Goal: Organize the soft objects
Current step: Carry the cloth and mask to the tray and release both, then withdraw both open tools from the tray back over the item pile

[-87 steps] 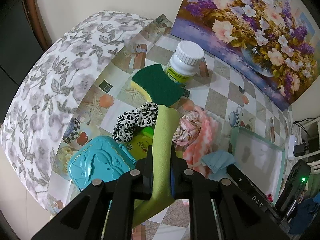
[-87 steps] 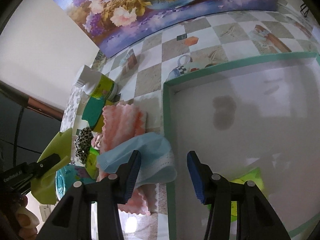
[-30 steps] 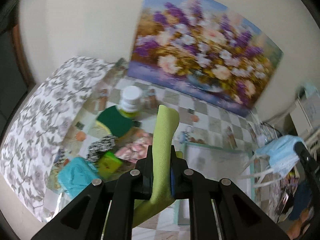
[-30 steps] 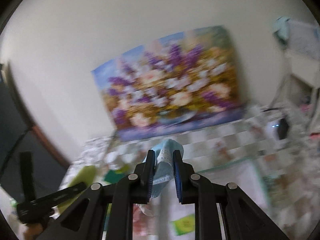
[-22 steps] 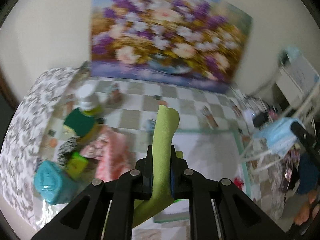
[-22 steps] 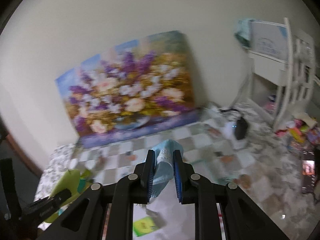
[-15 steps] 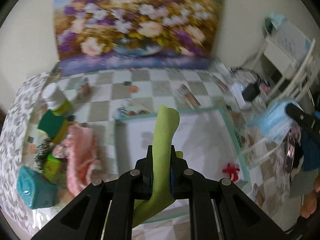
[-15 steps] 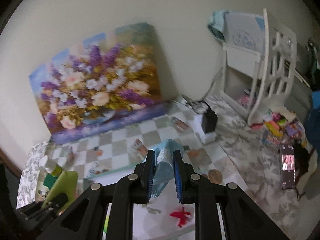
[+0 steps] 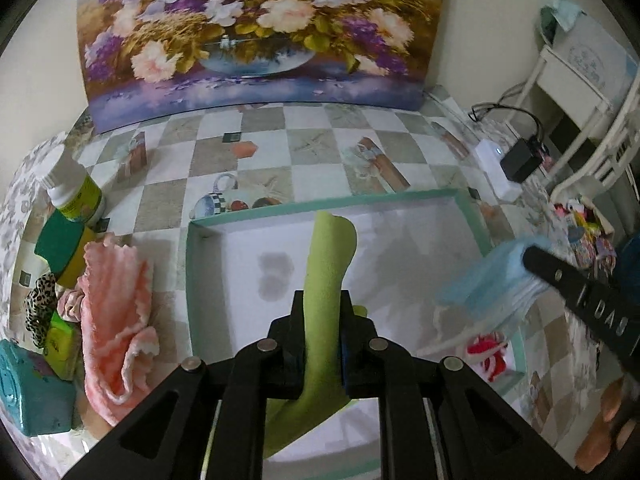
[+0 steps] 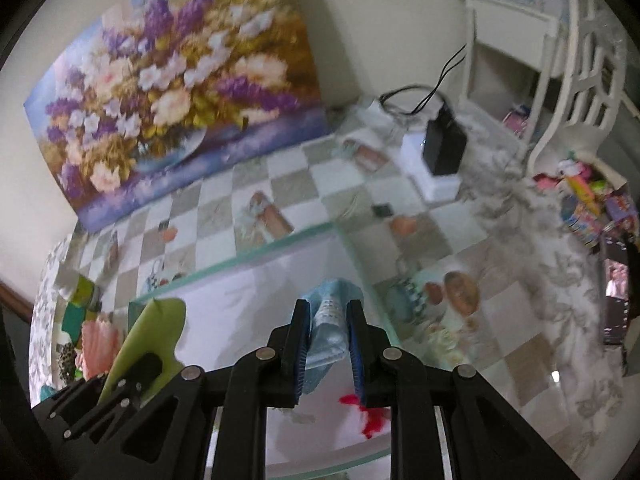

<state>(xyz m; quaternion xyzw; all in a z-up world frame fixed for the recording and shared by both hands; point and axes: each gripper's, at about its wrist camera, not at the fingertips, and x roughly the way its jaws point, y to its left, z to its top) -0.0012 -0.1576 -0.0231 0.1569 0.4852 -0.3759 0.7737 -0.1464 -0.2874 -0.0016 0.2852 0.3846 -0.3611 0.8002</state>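
My left gripper [image 9: 322,344] is clamped on a lime-green soft cloth strip [image 9: 326,280], and my right gripper [image 10: 328,344] is clamped on a pale blue pleated face mask [image 10: 330,320]. Both soft things hang in the air over the shallow white tray with a teal rim [image 9: 192,280], which lies on the checked tablecloth [image 9: 256,164] in front of the flower painting [image 9: 256,28].

What the drop turns on, as I judge it, is that the tray floor lies straight below each load. The green strip's long axis runs away from me, its free rounded end pointing toward the tray's far rim, with the tail hanging near me under the jaws. It sits over the tray's middle. The mask is over the tray's right half, near the right rim; seen from the left wrist it is bunched, and its white ear loops dangle toward a small red item [image 9: 486,350] already on the tray floor.

Left of the tray, well apart from both grippers, lie more soft things: a pink fringed cloth [image 9: 112,308], a leopard-print scrunchie [image 9: 40,304] and a green-topped yellow sponge [image 9: 60,244] beside a white-capped bottle [image 9: 72,192]. My left gripper is the nearer one for those.
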